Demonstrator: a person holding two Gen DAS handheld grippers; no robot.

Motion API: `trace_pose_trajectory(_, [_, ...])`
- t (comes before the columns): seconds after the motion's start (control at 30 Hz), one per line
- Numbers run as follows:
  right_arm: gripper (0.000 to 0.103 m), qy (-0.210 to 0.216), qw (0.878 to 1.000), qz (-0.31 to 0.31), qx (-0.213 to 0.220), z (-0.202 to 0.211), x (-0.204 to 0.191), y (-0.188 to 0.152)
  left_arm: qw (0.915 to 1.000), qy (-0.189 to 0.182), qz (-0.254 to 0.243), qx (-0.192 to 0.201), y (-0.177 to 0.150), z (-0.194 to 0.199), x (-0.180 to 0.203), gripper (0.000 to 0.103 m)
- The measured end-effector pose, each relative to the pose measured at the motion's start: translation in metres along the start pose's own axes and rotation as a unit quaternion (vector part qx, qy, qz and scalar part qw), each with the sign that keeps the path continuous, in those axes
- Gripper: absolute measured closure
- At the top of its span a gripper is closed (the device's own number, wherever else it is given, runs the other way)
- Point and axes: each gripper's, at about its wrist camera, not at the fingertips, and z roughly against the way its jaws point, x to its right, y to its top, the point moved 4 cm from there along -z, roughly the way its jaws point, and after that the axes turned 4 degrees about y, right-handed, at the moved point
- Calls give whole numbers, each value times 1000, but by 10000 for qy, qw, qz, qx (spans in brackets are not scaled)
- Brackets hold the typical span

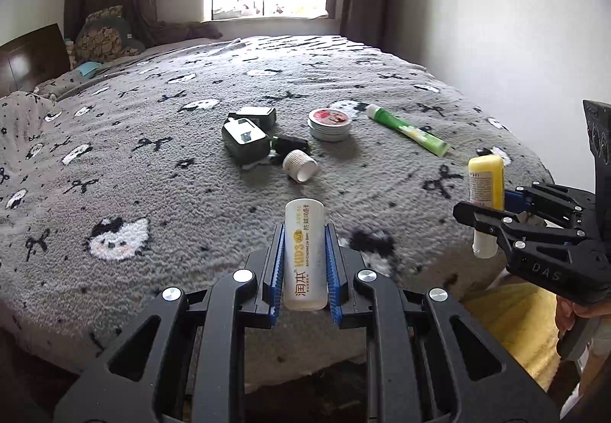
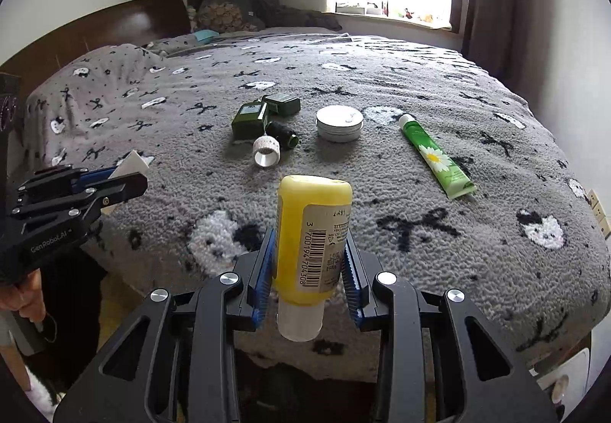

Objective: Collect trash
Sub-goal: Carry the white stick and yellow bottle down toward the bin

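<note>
A grey fleece bed cover (image 1: pixel 191 170) with cat faces fills the room under a bright window. On the left, the left gripper (image 1: pixel 304 262) pinches a white lip-balm tube (image 1: pixel 304 255) between blue pads; the right gripper (image 2: pixel 310 262) clamps a yellow bottle (image 2: pixel 311 232) cap-down. The round bottle could slip or twist free. Green bottles (image 2: pixel 250 119), a tin (image 2: pixel 339 123) and a green tube (image 2: pixel 435 157) lie behind, uncollected.

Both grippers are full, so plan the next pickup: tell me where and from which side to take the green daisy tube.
Take the green daisy tube across its middle, coming from above with the jaws spanning its narrow width. It lies flat on the bed cover with bare cover on both long sides, apart from the round tin.
</note>
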Motion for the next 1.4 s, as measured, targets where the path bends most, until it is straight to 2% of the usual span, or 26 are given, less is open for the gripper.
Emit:
trace_pose_trajectory(0.23, [70, 83, 9992, 94, -367, 8, -9, -53, 9997, -153, -90, -176, -45, 15, 14, 85])
trace_pose_trajectory(0.57, [70, 243, 9945, -164, -1004, -12, -15, -118, 9944, -461, -80, -950, -120, -5, 28, 85])
trace_pose_trajectory(0.8, [70, 407, 9871, -296, -1518, -40, -23, -155, 9864, -556, -50, -1548, -164, -33, 33, 85])
trace_pose_trajectory(1.03, [70, 533, 9794, -402, -1905, -63, -31, -184, 9771, -441, -28, -2079, -204, -64, 31, 85])
trace_pose_trajectory(1.4, [70, 681, 9662, -571, -2420, -96, -42, -210, 9601, -692, 63, -2710, -240, -93, 40, 85])
